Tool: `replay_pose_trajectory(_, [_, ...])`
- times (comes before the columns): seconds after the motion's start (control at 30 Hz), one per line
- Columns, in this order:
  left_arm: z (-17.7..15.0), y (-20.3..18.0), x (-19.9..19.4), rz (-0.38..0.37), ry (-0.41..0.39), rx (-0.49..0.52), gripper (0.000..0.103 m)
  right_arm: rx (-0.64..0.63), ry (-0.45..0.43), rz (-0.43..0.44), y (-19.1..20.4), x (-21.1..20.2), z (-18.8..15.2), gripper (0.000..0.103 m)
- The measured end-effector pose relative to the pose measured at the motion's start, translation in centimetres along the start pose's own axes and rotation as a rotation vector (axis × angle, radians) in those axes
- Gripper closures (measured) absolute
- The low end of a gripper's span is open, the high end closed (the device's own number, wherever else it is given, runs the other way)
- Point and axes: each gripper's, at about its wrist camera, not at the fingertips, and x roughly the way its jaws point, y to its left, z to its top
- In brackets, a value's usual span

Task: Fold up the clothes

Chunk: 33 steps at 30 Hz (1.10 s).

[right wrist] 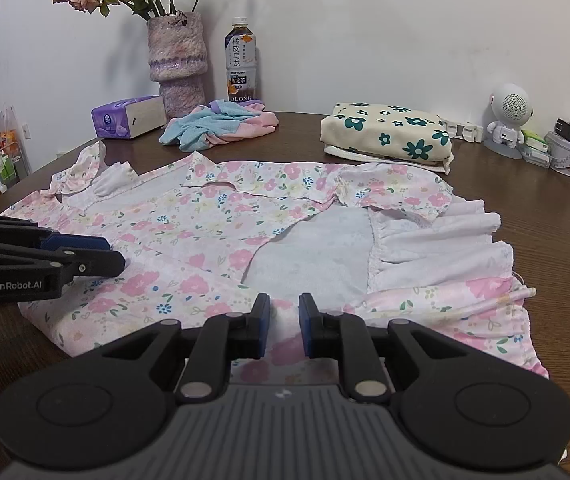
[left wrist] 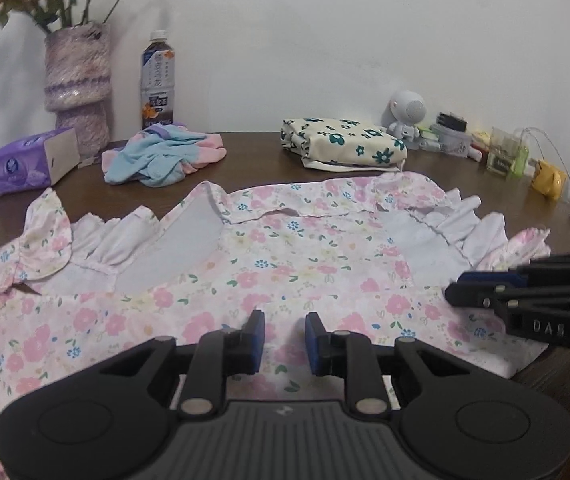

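- Your left gripper [left wrist: 284,334] hangs low over the near part of the pink floral dress [left wrist: 245,272]; its blue-padded fingers [left wrist: 256,332] stand a narrow gap apart, and you cannot tell from here whether any cloth is pinched between them
- Your right gripper [right wrist: 284,316] sits just beside it, also over the dress's near edge, jaws at a similarly narrow gap; whether it has fabric is not clear either
- Each gripper shows in the other's camera, side on, close above the cloth
- The dress lies spread across the dark wooden table [right wrist: 545,216], partly folded, with pale lining and white ruffles showing on both sides
- Behind it, a crumpled blue and pink garment [right wrist: 221,124] lies loose, and a cream cloth with dark green flowers [right wrist: 389,132] sits folded, well apart from the dress
- Along the wall stand a purple tissue box [right wrist: 125,118], a fuzzy vase of dried roses [right wrist: 177,60], an oolong tea bottle [right wrist: 241,64] and a small white robot figure [right wrist: 509,120]
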Motion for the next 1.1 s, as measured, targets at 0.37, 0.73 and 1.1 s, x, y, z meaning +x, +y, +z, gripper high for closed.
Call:
replay_pose_trajectory(0.37, [0.3,-5.6,-5.3,-0.137,-0.083,0.151,0.072,-0.032,-0.154,0.014,1.5,-7.0,0.8,0.062])
replay_pose_trajectory(0.73, [-2.6,-6.9,-1.8,-0.096,0.043,0.172,0.073,-0.031,-0.014,0.0,2.7,-5.6,-2.7,0.067])
replay_pose_trajectory(1.1, [-2.9,-6.4,-2.0,-0.117,0.023,0.171,0.072,-0.025,0.015,0.009,2.4,-4.7,-3.5,0.071])
